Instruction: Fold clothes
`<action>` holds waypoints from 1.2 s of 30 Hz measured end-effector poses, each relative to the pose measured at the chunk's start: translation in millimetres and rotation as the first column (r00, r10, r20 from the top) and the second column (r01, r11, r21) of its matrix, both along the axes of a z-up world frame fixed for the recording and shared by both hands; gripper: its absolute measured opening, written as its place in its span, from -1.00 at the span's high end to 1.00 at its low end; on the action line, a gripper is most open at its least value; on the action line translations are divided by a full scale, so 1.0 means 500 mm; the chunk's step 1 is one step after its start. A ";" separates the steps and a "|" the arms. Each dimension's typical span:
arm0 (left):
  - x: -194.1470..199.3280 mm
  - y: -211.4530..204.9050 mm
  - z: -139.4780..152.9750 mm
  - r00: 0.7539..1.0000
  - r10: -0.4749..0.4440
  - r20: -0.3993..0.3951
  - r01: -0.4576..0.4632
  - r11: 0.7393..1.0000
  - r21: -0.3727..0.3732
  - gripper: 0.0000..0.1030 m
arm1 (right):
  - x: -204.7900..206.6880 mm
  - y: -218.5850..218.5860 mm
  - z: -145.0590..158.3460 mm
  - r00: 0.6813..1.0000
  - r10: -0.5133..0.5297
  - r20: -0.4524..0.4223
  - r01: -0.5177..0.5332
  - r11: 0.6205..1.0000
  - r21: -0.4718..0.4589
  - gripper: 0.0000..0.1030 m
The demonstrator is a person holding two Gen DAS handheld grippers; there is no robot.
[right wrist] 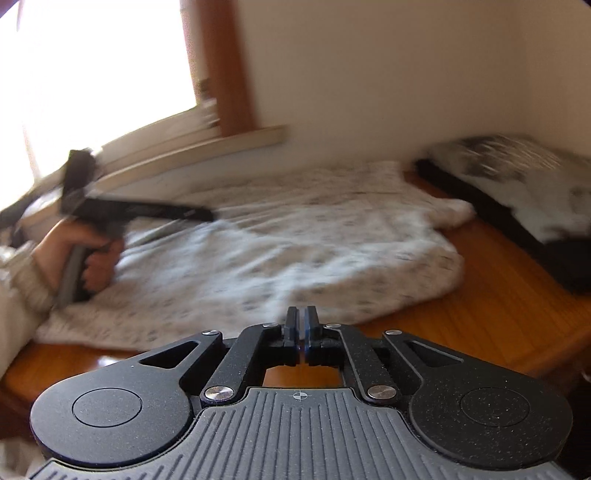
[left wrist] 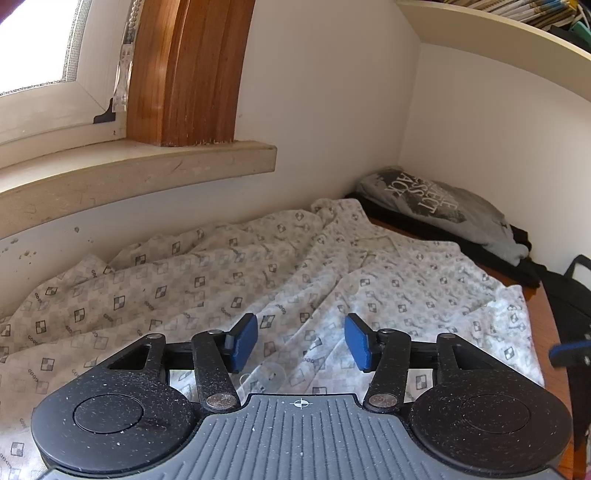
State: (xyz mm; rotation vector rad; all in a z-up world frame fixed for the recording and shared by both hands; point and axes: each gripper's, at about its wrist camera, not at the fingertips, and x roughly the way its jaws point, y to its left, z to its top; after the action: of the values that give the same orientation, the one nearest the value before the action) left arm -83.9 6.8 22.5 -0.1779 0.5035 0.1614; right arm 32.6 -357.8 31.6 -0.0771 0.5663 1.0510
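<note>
A white garment (left wrist: 258, 266) with small checked squares lies rumpled and spread over the wooden table (right wrist: 498, 306). My left gripper (left wrist: 301, 341) hovers low over its near part, blue pads wide apart, nothing between them. In the blurred right wrist view the same garment (right wrist: 295, 236) fills the middle, and a hand (right wrist: 92, 254) holds the left gripper (right wrist: 199, 214) over its left side. My right gripper (right wrist: 301, 317) is shut at the garment's front edge. I cannot tell whether any cloth is pinched. A blue blur at the right edge of the left wrist view is the right gripper (left wrist: 569, 352).
A folded grey printed T-shirt (left wrist: 436, 206) rests on dark clothes in the far right corner against the wall. A window sill (left wrist: 147, 170) runs along the left wall above the table. A black object (left wrist: 569, 295) stands at the right; a shelf with books (left wrist: 517, 22) hangs above.
</note>
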 end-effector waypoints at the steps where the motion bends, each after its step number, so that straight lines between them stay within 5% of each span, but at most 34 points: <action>1: 0.000 0.000 0.000 1.000 0.000 0.001 0.000 1.000 0.001 -0.14 | 0.013 -0.005 -0.004 1.000 -0.028 -0.010 0.028 1.000 0.008 0.77; 4: -0.007 -0.007 0.004 1.000 0.008 -0.013 -0.007 0.999 0.054 -0.16 | 0.043 -0.008 -0.019 0.997 -0.069 -0.037 0.069 0.998 0.013 0.44; 7: -0.023 -0.005 0.017 0.998 0.045 -0.054 -0.038 0.992 0.122 -0.09 | 0.061 -0.009 -0.032 0.995 -0.079 -0.062 0.081 0.996 0.030 0.36; 13: -0.027 0.022 0.021 0.990 -0.089 -0.105 0.087 0.996 -0.025 0.11 | 0.063 -0.002 -0.040 0.996 -0.048 -0.079 0.053 0.996 0.066 0.20; 17: 0.000 -0.016 0.017 0.980 -0.111 -0.166 0.121 0.991 0.052 0.09 | 0.063 0.007 -0.042 0.996 -0.039 -0.081 0.046 0.995 0.089 0.20; 18: 0.007 -0.020 0.018 0.978 -0.115 -0.171 0.126 0.990 0.057 0.09 | 0.065 0.010 -0.042 0.996 -0.041 -0.083 0.049 0.995 0.092 0.22; 19: 0.012 -0.022 0.020 0.977 -0.123 -0.174 0.135 0.989 0.055 0.19 | 0.068 0.013 -0.041 0.995 -0.049 -0.083 0.057 0.994 0.096 0.48; 21: 0.013 -0.024 0.024 0.977 -0.143 -0.160 0.153 0.987 0.049 0.74 | 0.072 0.015 -0.039 0.996 -0.044 -0.079 0.052 0.993 0.107 0.97; 22: 0.011 -0.028 0.026 0.979 -0.140 -0.149 0.151 0.986 0.068 0.97 | 0.072 0.011 -0.036 0.997 -0.048 -0.068 0.056 0.991 0.125 0.97; 27: 0.001 -0.004 0.037 0.987 -0.139 -0.078 0.142 0.990 0.028 0.97 | 0.072 -0.021 -0.015 0.996 -0.081 -0.044 0.089 0.972 0.217 0.97; 30: 0.005 0.011 0.033 0.993 -0.082 -0.090 0.085 0.996 0.022 0.92 | 0.079 -0.021 -0.024 0.995 -0.069 -0.067 0.080 0.980 0.184 0.96; 36: 0.014 0.017 0.019 0.984 -0.133 -0.120 0.130 0.991 -0.036 0.24 | 0.072 -0.011 -0.047 0.993 -0.080 -0.083 0.089 0.991 0.102 0.66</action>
State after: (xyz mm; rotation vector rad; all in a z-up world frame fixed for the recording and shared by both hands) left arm -76.8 15.1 32.0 -0.1623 0.6383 0.0360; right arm 68.8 -363.5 8.0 0.0812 0.5788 1.0029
